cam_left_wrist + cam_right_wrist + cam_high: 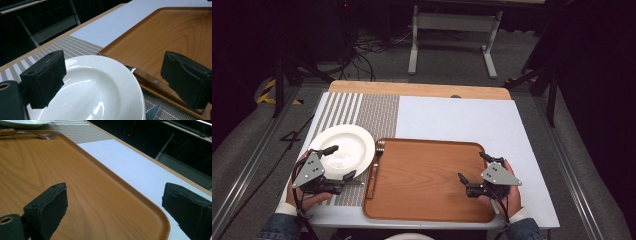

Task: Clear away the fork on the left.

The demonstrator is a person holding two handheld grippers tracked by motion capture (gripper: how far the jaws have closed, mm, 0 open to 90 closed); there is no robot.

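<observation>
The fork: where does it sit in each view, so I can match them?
High view: fork on the tray's left rim, beside the white plate.
Left gripper view: wooden handle right of the plate.
Right gripper view: tines, top left.
Shared landmark: wooden tray.

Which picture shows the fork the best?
The high view: the whole fork shows there, lying on the tray's left edge beside the white plate. The left gripper view shows its wooden handle behind the plate; the right gripper view shows its tines far off.
</observation>
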